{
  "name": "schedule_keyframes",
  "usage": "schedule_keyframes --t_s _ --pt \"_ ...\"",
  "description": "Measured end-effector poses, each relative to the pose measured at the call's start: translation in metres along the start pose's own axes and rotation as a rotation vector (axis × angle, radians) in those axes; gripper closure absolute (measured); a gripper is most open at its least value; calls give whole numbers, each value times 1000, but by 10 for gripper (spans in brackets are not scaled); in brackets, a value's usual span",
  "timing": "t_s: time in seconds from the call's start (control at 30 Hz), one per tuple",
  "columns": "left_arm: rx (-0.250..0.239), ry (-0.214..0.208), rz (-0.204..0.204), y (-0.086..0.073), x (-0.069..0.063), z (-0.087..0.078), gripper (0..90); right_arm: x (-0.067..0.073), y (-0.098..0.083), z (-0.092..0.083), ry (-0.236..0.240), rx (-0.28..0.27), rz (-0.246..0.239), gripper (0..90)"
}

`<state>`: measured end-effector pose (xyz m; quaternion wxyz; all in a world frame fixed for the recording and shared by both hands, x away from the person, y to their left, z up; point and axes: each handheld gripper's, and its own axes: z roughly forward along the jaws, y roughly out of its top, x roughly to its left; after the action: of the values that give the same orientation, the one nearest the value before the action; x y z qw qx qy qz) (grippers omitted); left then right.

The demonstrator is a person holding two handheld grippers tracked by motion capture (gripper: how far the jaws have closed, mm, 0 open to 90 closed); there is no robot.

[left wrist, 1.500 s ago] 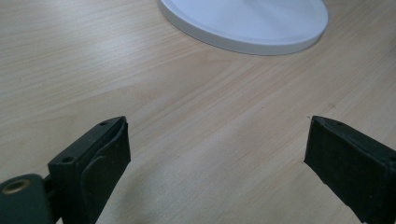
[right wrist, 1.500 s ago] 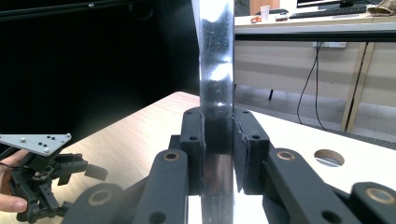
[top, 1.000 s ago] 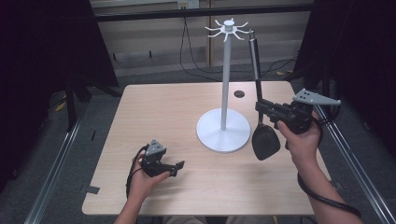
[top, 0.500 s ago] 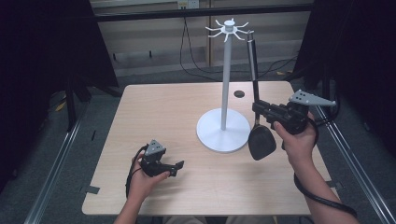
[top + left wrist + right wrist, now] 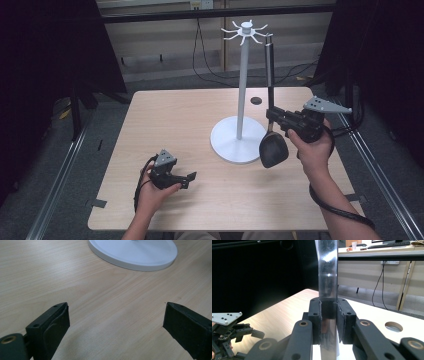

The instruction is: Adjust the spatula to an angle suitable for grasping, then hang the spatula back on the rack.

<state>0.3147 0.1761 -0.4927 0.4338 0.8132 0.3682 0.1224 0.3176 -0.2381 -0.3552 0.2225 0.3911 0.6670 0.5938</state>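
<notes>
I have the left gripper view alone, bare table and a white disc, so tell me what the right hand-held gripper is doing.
Observer: The right hand-held gripper is shut on the metal handle of a black spatula.
Operator: Give me the spatula's position.
Observer: It stands upright beside the white stand, head down, low by the edge of the stand's base.
Operator: Check its top end.
Observer: The handle's tip is up by the hooks; whether it sits on one, I cannot tell.
</notes>
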Motion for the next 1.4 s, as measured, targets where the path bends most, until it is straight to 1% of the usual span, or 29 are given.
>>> schedule_keyframes --t_s 0.07,0.2,0.33,0.43,0.67,0.93,1.4 --pt "-2 -6 -5 0 0 -1 66 0 0 1 0 3 -7 760" --pt "-4 -6 -7 0 0 -1 66 1 0 4 -4 8 -7 760" --pt "0 0 1 0 0 -1 66 1 0 8 -5 15 -6 760" --pt "-4 -5 -2 1 0 -1 66 0 0 10 -9 19 -9 761" --pt "-3 -7 -2 0 0 0 66 1 0 17 -1 22 -8 761" --pt "-2 -6 -3 0 1 1 67 -1 0 20 0 25 -7 760" --pt "-1 -8 -1 0 0 1 67 -1 0 25 -15 26 6 753"
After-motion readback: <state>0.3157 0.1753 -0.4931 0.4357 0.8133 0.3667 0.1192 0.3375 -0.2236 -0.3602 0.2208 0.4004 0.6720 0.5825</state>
